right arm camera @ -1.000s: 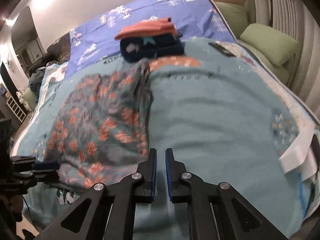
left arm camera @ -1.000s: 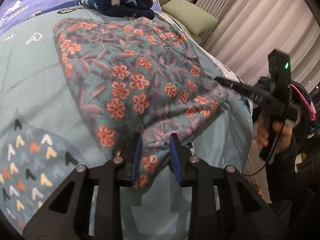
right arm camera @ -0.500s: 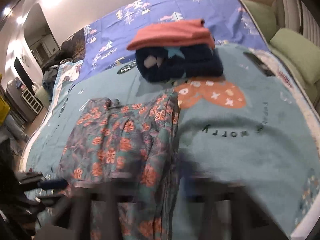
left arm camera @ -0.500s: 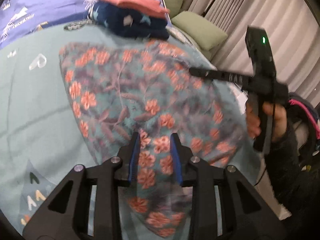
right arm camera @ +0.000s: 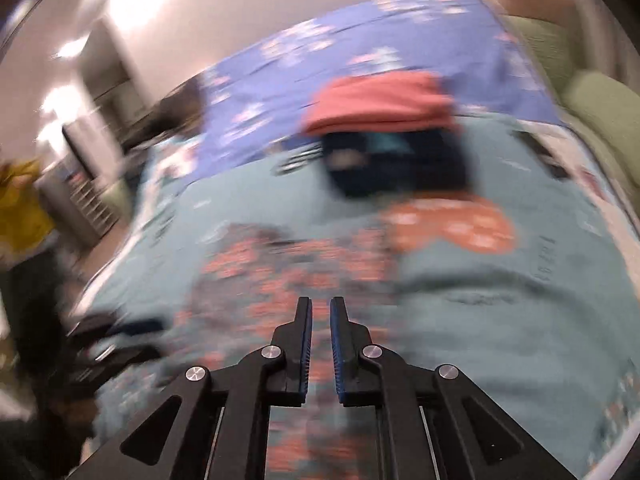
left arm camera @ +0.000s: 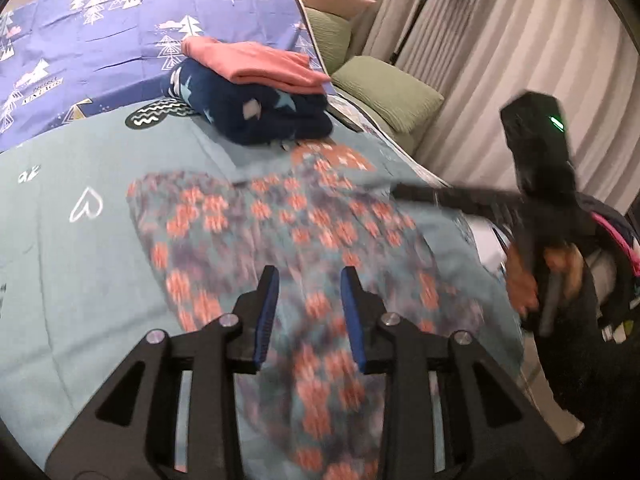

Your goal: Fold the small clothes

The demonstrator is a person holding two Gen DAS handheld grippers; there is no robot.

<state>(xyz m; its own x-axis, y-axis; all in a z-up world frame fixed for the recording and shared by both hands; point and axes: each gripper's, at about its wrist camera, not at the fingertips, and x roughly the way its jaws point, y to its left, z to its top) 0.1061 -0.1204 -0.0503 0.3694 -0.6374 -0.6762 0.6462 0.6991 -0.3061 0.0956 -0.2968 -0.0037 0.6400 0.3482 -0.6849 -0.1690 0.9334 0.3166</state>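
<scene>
The floral garment (left arm camera: 288, 240) lay spread on the teal bedcover (left arm camera: 80, 280) below both grippers, cloth running up between the part-spread left gripper (left arm camera: 310, 296), the right gripper (right arm camera: 320, 316) nearly pressed together.

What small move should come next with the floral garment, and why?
Probably carry the near edge of the floral garment toward the folded stack and lay it down. The cloth runs up between the pads of both the left gripper and the right gripper, so it looks lifted in mid-fold, though blur hides the exact grip.
</scene>
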